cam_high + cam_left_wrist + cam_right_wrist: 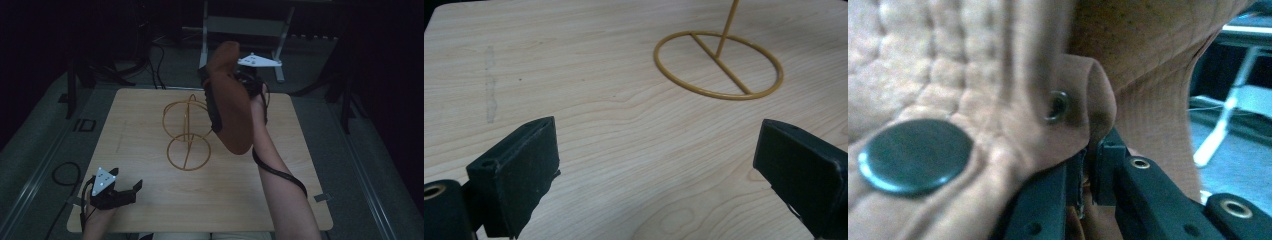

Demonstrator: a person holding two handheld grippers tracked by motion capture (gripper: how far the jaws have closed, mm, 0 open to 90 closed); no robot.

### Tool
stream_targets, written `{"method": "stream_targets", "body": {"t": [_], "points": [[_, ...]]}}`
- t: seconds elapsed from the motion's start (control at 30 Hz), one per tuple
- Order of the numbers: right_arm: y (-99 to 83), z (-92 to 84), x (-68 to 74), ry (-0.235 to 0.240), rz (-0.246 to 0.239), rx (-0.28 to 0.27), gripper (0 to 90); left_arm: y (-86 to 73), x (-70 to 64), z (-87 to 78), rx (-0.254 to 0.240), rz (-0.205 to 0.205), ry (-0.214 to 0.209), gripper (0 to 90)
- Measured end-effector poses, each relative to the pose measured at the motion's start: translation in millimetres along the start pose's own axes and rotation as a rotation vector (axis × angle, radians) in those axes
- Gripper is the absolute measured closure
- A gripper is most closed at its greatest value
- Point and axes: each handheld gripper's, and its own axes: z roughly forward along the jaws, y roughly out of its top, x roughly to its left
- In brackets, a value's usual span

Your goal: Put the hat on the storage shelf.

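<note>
A brown quilted fabric cap (232, 100) hangs above the far middle of the table, and my right gripper (247, 82) is shut on a fold of it. In the right gripper view the jaws (1090, 170) pinch the cap's edge (1068, 130) near a metal eyelet (1057, 105) and a dark round button (915, 156). A gold wire stand (187, 132) with a ring base (719, 65) stands at the table's centre, just left of the cap. My left gripper (126, 182) rests low at the near left corner, open, with bare wood between its jaws (656, 165).
The square wooden table (150, 200) sits on grey floor. A black cable loop (65, 175) lies on the floor at the left. A pale metal frame (245, 25) stands beyond the far edge. The right gripper's cable (280, 175) runs along the person's forearm.
</note>
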Motion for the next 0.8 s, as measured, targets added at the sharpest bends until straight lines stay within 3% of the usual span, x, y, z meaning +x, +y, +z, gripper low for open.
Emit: {"method": "stream_targets", "body": {"t": [0.17, 0.37, 0.5, 0.6, 0.67, 0.8], "points": [[-5.9, 25.2, 25.2, 0.049, -0.046, 0.064, 84.4, -1.5, 0.6, -0.2, -0.003, -0.010, 0.010, 5.2], [-8.5, 40.5, 44.4, 0.092, -0.078, 0.114, 78.6, -5.3, 5.8, 1.1, -0.001, -0.044, 0.004, 5.8], [-12.1, 51.7, 56.2, 0.130, -0.090, 0.145, 55.5, -5.1, 6.0, 0.5, -0.007, -0.042, 0.006, 5.8], [-18.5, 62.4, 63.0, 0.133, -0.105, 0.198, 41.6, -4.7, 6.8, -0.9, -0.015, -0.048, 0.002, 5.8], [-24.0, 67.7, 67.9, 0.118, -0.129, 0.204, 33.0, -5.4, 7.8, -0.7, -0.011, -0.057, -0.003, 5.8], [-27.2, 67.6, 72.7, 0.101, -0.140, 0.187, 25.6, -6.6, 8.4, -0.5, -0.008, -0.059, 0.000, 5.8]]}}
